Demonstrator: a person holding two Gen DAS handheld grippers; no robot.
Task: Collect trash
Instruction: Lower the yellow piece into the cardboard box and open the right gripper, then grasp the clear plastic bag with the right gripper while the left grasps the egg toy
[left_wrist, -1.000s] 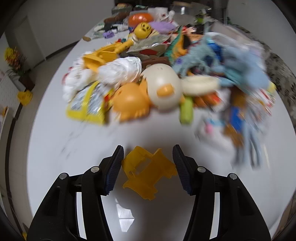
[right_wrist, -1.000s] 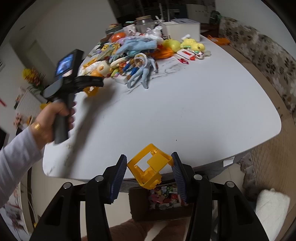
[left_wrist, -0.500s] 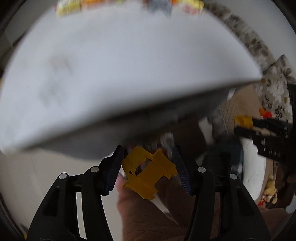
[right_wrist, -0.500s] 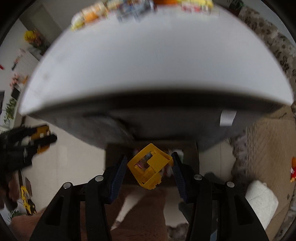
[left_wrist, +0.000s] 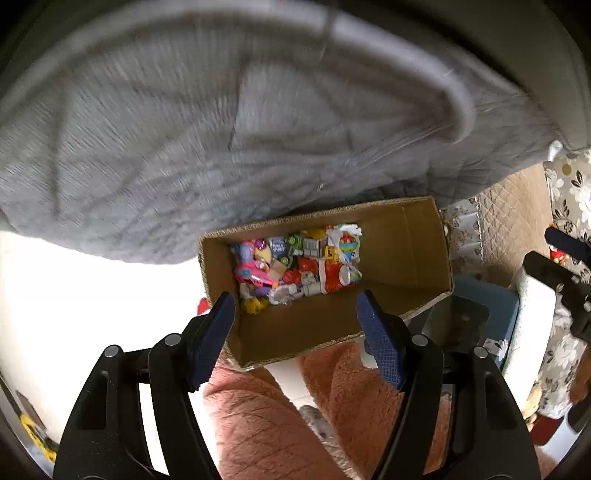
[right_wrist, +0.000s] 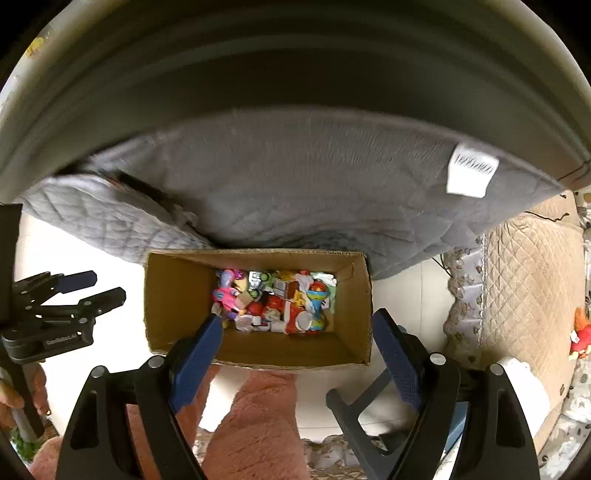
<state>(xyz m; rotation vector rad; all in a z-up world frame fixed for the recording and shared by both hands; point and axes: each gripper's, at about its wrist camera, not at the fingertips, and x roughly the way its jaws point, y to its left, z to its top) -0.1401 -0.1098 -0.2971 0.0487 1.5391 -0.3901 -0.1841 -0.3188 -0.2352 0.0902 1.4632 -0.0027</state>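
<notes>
An open cardboard box (left_wrist: 406, 243) stands on the floor under the table edge, with several small colourful toys and scraps (left_wrist: 295, 266) lying in its bottom. My left gripper (left_wrist: 295, 325) is open and empty, held above the box's near wall. In the right wrist view the same box (right_wrist: 177, 295) and its contents (right_wrist: 277, 302) lie below my right gripper (right_wrist: 299, 343), which is also open and empty. The left gripper also shows at the left of the right wrist view (right_wrist: 88, 288). The yellow pieces are no longer between either set of fingers.
A grey quilted table cover (right_wrist: 295, 177) hangs above and behind the box. The person's pink-clad legs (left_wrist: 266, 417) are just below the grippers. A black stool base (right_wrist: 369, 406) and a beige quilted sofa cover (right_wrist: 524, 280) lie to the right.
Both grippers swung down from the table to over the box on the floor. Both opened, and the yellow plastic pieces they held are gone from between the fingers.
</notes>
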